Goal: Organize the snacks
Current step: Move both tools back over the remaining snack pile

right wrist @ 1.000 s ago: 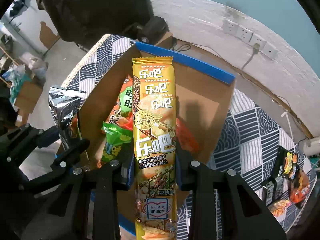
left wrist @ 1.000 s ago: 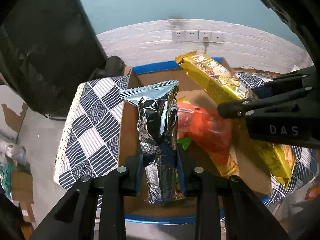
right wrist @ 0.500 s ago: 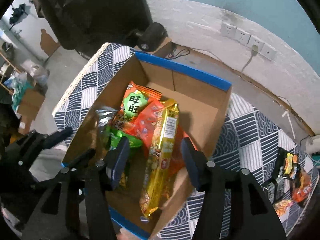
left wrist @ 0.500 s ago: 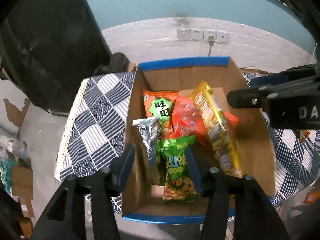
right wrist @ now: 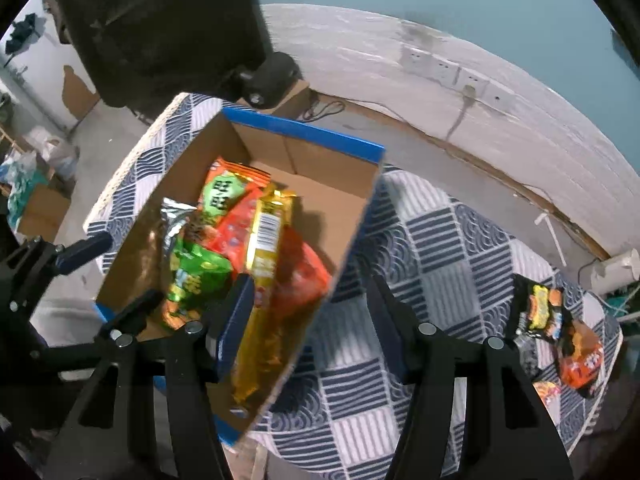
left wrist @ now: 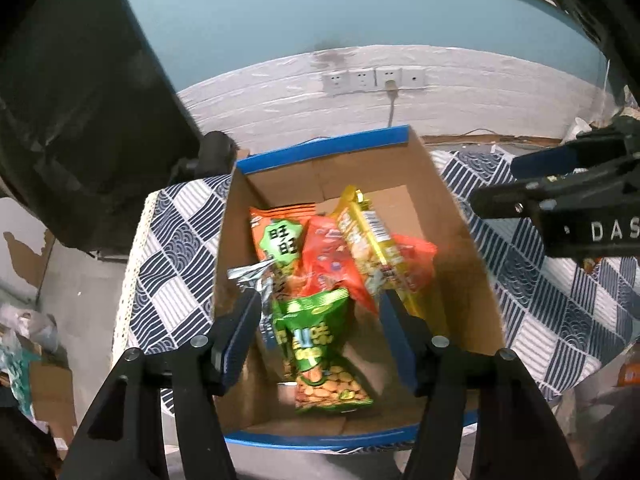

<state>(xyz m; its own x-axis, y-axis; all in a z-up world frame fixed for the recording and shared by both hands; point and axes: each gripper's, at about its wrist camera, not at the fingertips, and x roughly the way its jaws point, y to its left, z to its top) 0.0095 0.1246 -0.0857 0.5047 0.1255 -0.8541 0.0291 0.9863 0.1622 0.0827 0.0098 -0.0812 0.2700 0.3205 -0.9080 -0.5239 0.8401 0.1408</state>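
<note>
Both grippers hang over the cardboard box [left wrist: 460, 248], jaws just opened. The left gripper [left wrist: 320, 332] grips nothing; the silver packet [left wrist: 256, 280] lies at centre frame inside. The right gripper [right wrist: 312, 320] is empty too, with the long yellow packet [right wrist: 264, 240] in the box at centre left.

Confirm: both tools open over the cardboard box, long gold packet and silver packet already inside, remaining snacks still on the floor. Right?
One thing is off. The remaining snacks lie on the checked cloth to the right of the cardboard box, not on the floor; the right wrist view shows it. The rest holds: left tool and right tool open, long gold packet and silver packet inside.
</note>
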